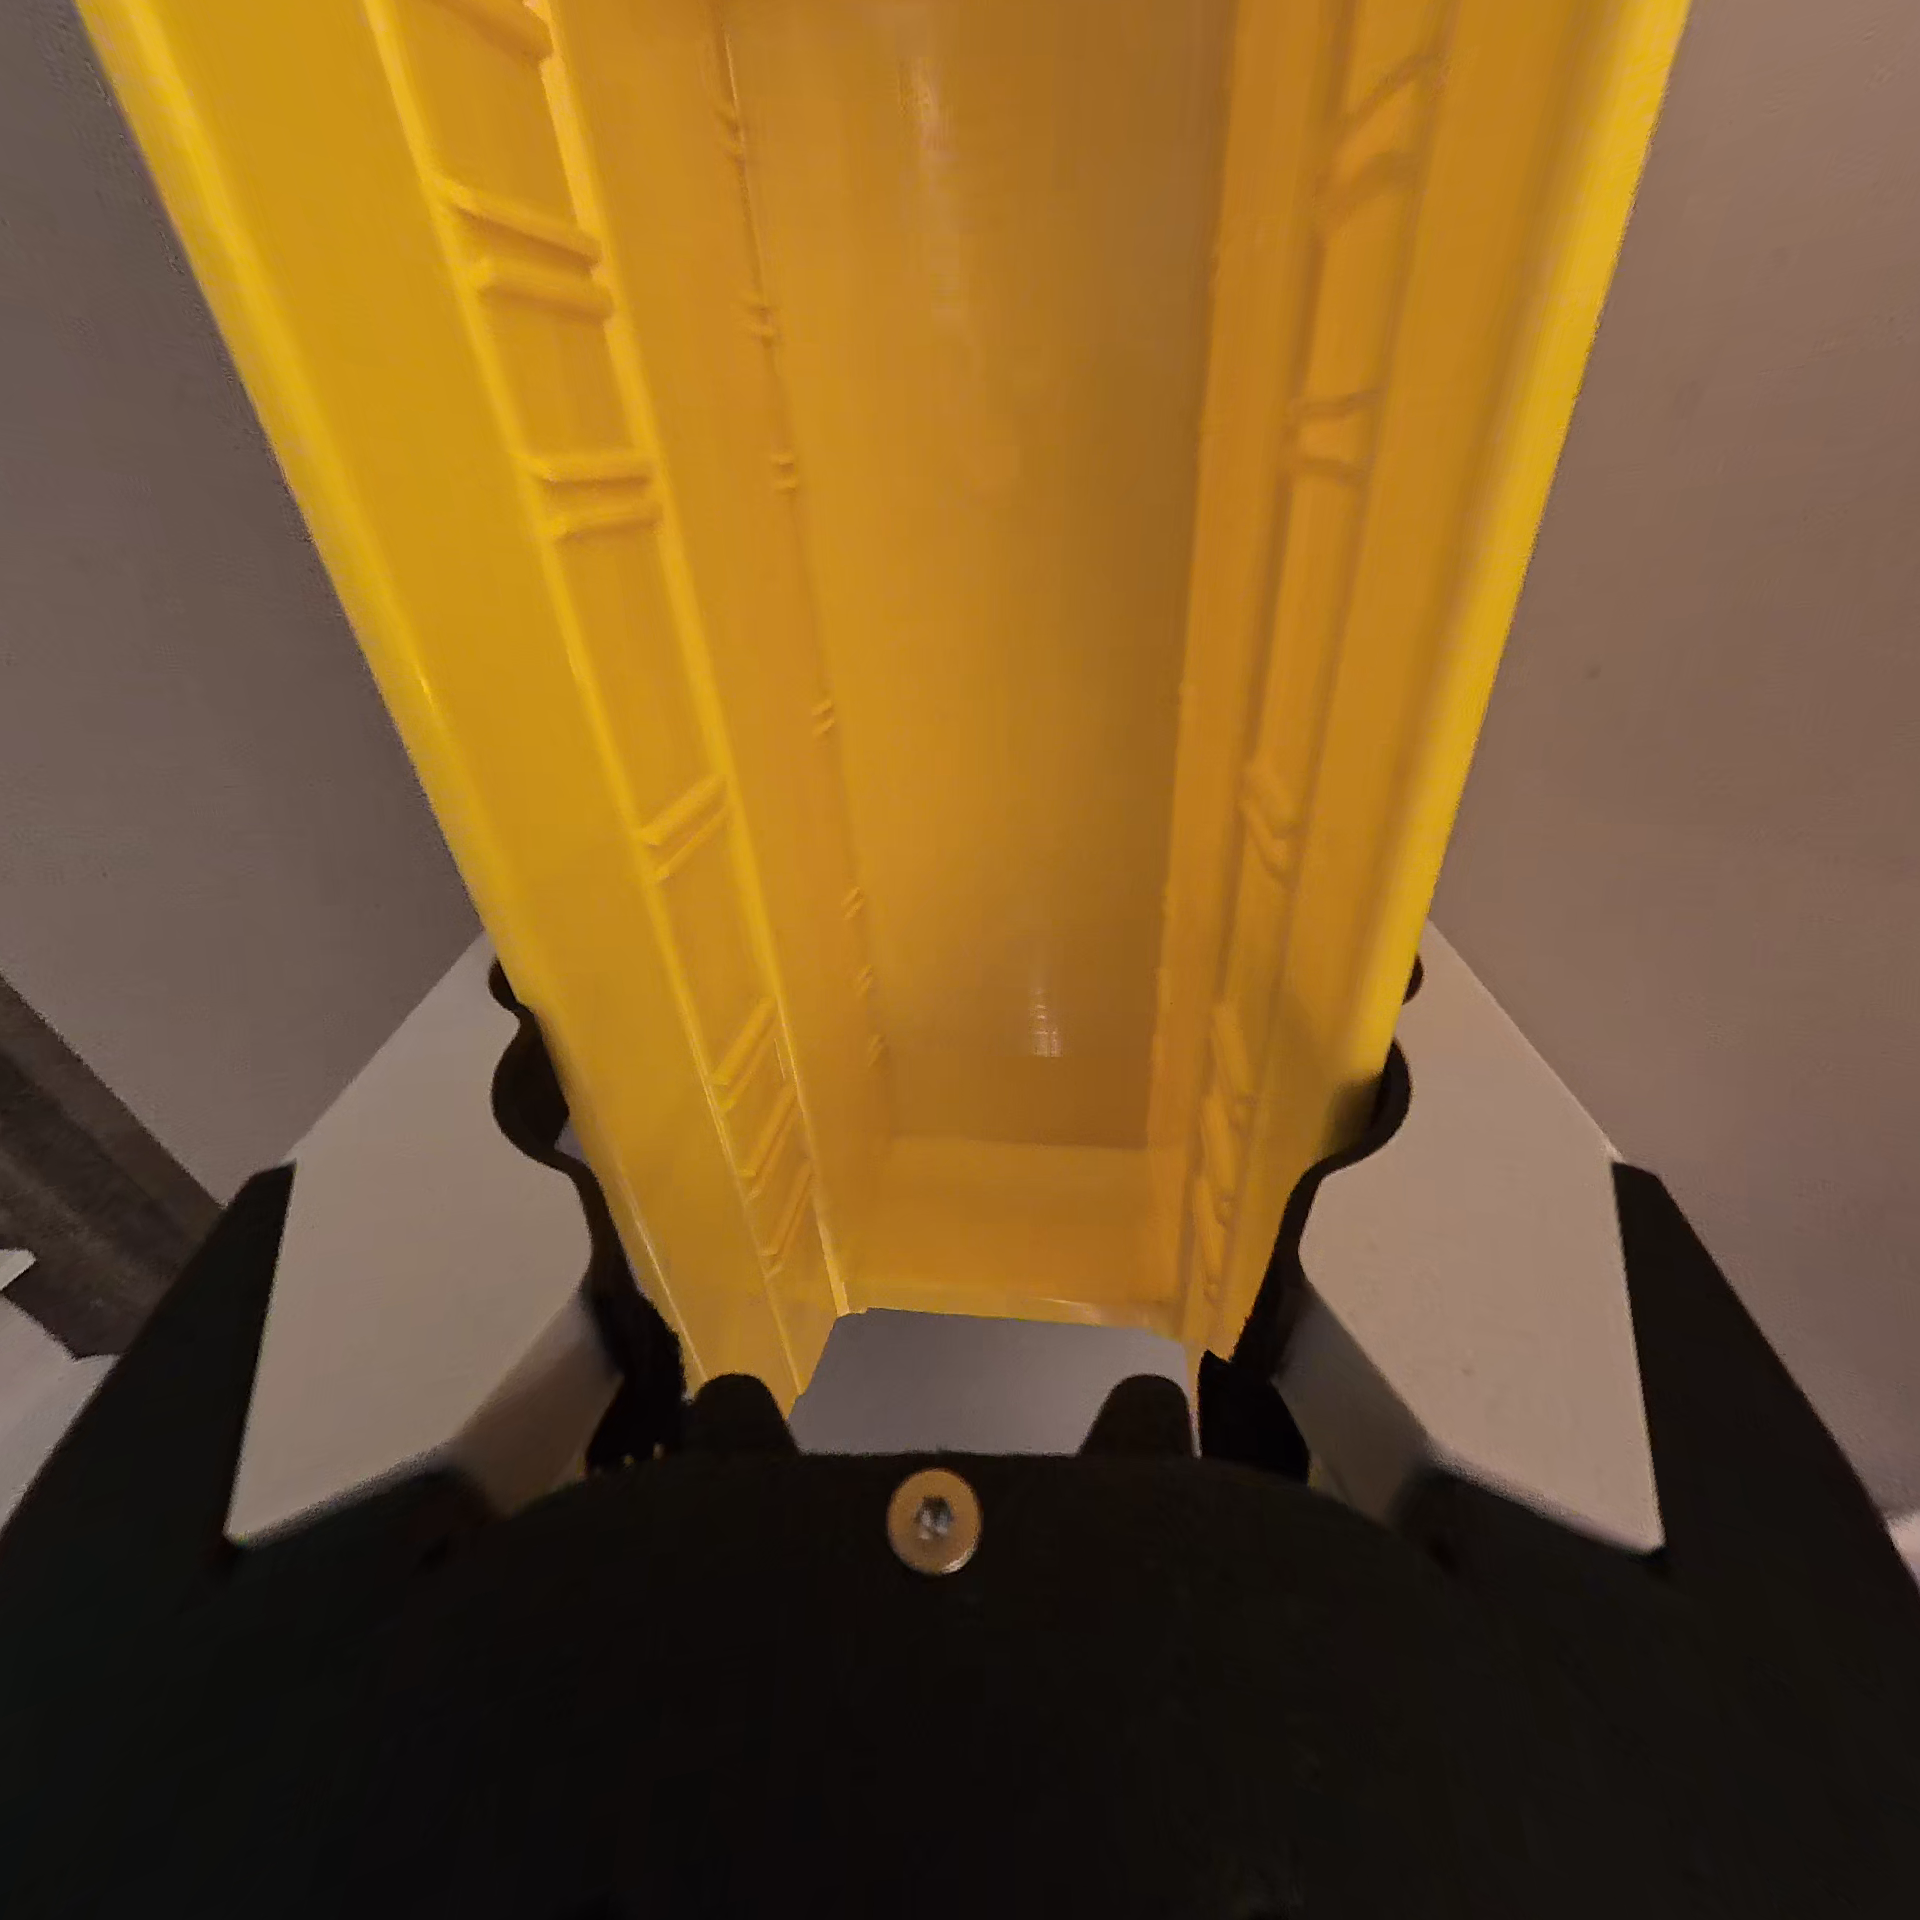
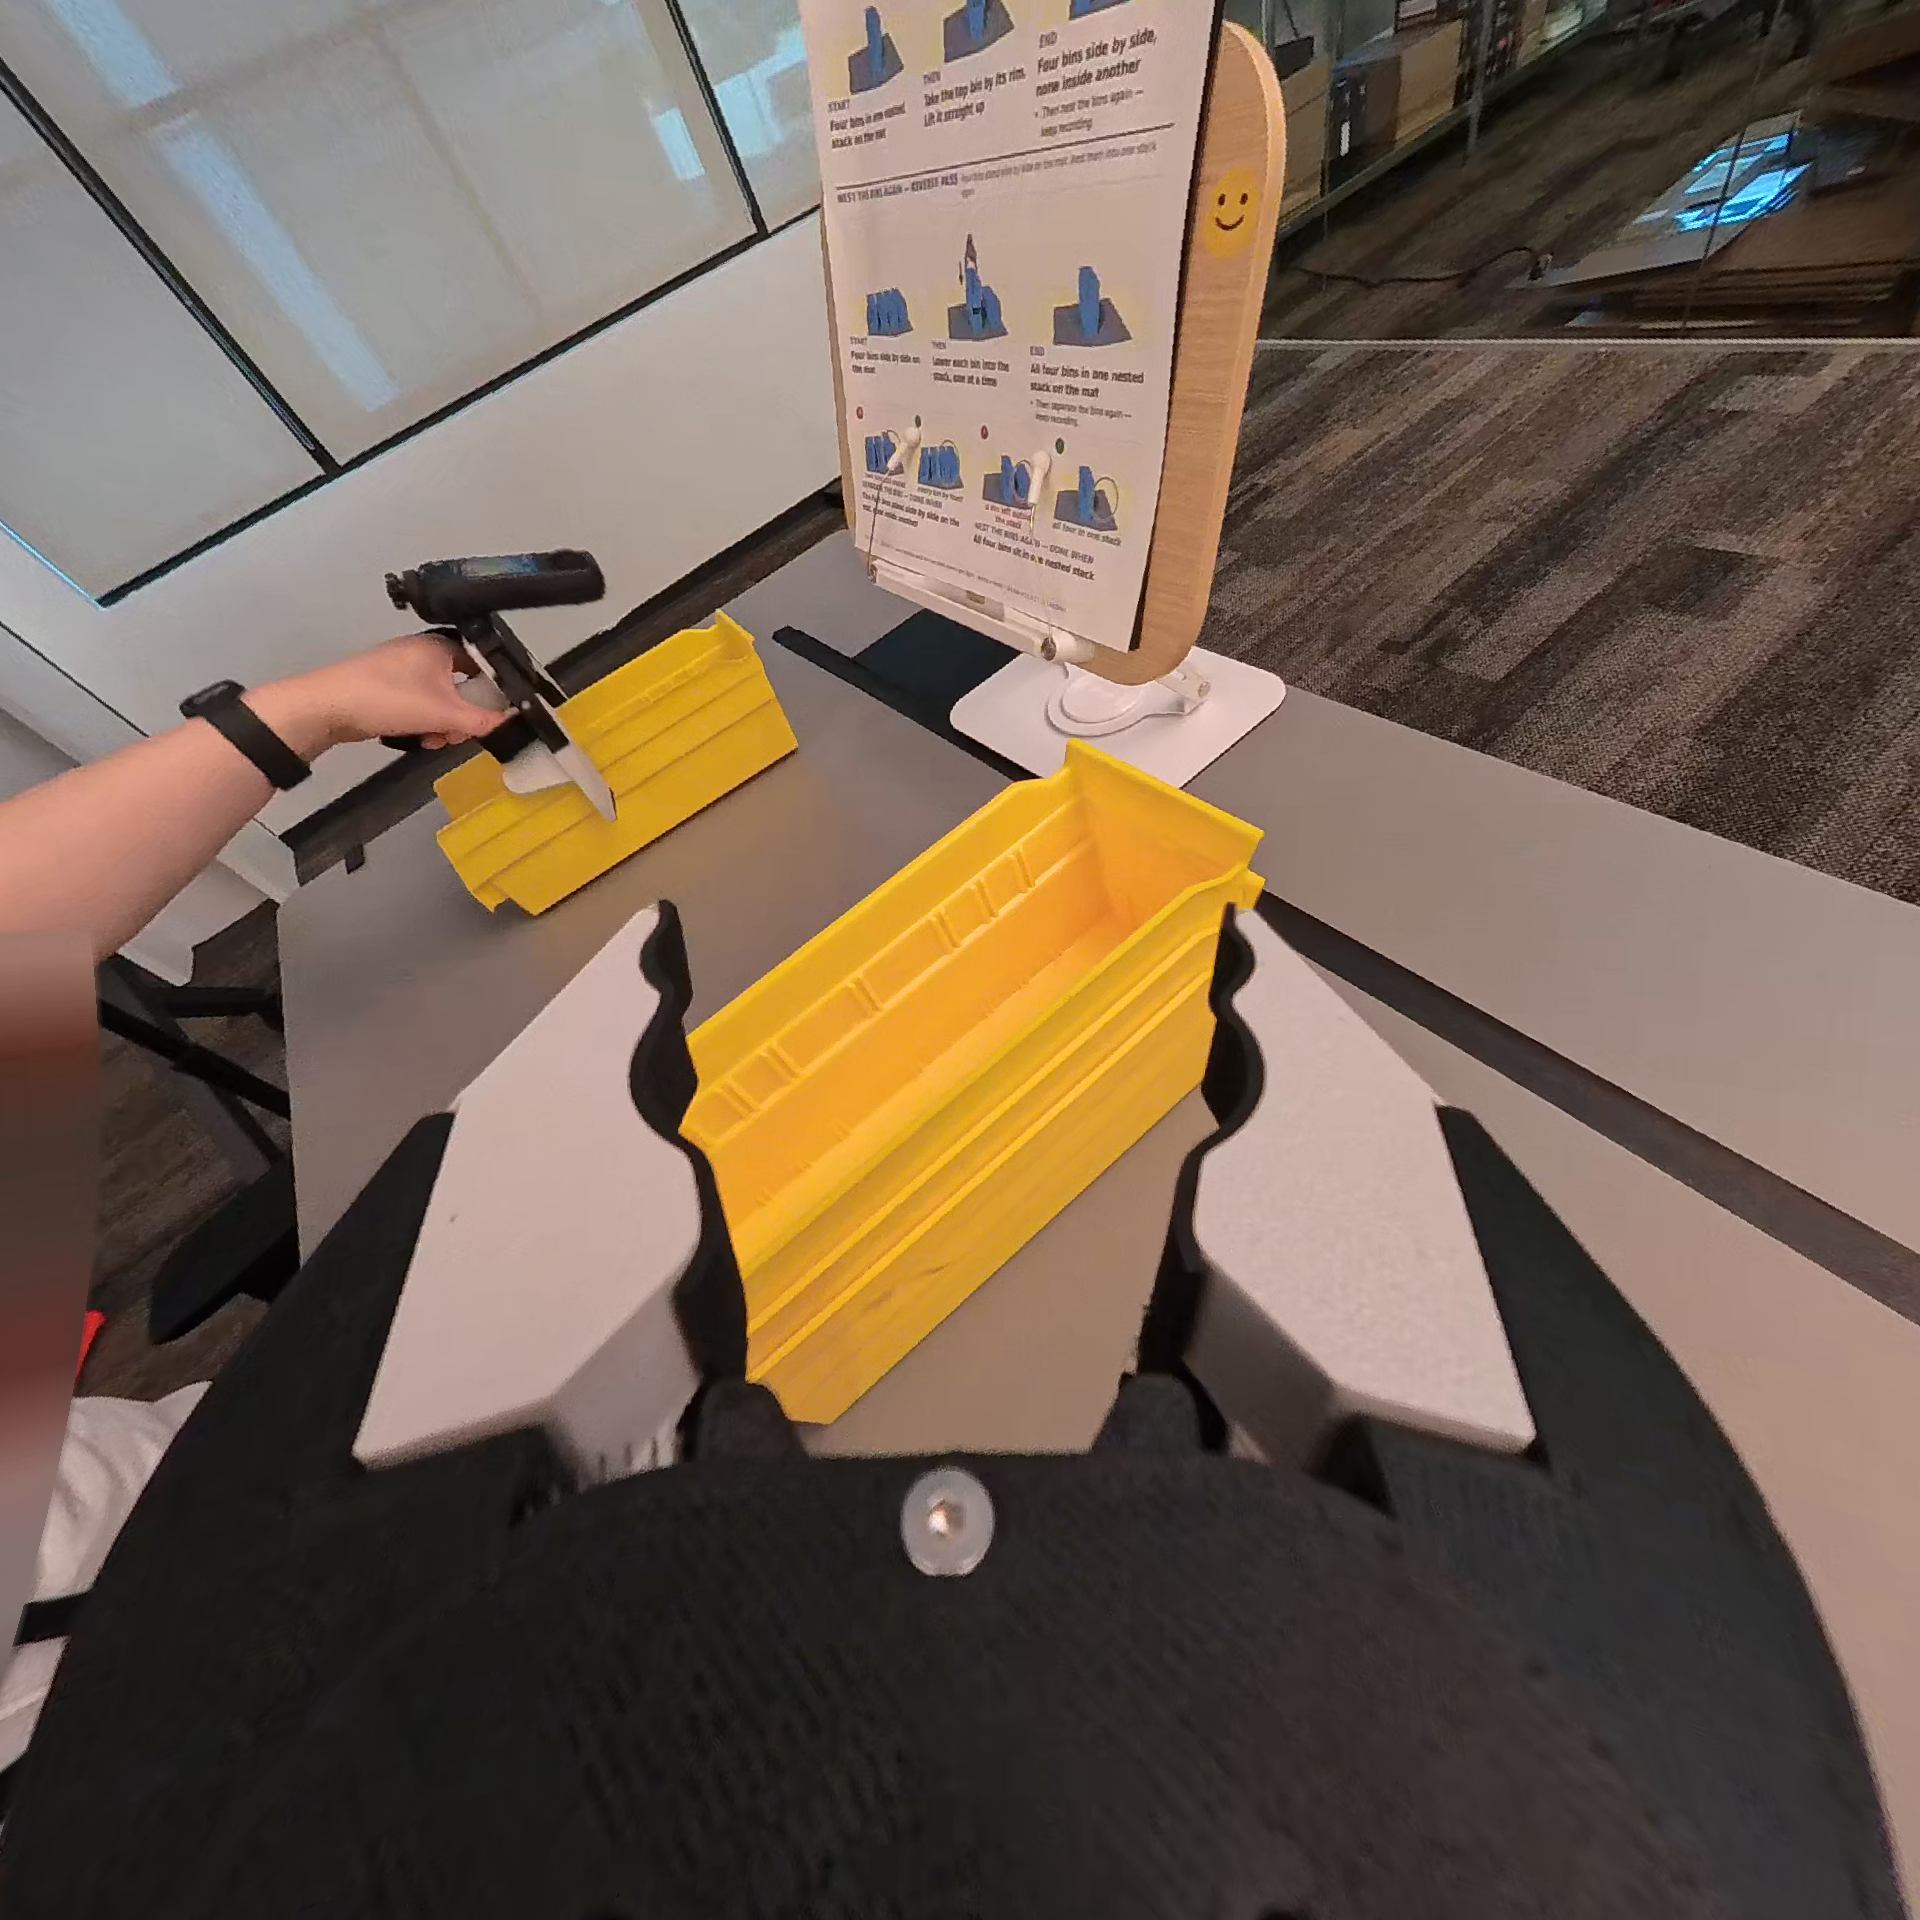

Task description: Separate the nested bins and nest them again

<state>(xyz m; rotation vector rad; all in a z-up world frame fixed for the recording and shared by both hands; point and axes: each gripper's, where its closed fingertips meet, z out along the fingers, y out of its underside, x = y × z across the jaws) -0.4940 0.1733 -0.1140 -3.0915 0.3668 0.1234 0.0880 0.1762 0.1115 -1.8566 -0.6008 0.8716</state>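
Yellow bins lie at two places on the smooth grey table (image 2: 1558, 935). They are glossy moulded plastic, long and narrow, with walls that taper toward the floor, paired raised ribs along the inner sides and a thick rolled rim.

The near bin (image 2: 966, 1091) stands upright, slantwise across the right wrist view, with a tall back wall and stepped ledges down its long side. Nothing shows inside it but its own bare floor. The right gripper (image 2: 951, 935) hangs over it with its jaws spread wide. Its black wavy pads (image 2: 665, 1039) flank the bin's opposite corners and have hold of nothing.

The far bin (image 2: 644, 769) sits near the table's rear left edge. A hand (image 2: 405, 691) with a dark wristband (image 2: 249, 732) sets the left gripper (image 2: 561, 769) across it. From the left wrist view this bin (image 1: 1018, 623) fills the frame, bare inside, and runs lengthwise between wide-spread jaws. Its rim covers the pad faces on both sides, so I cannot tell whether they press on it.

Behind the bins stands a printed sheet (image 2: 1039, 312) on a wood-grain board with a white base (image 2: 1122, 717).
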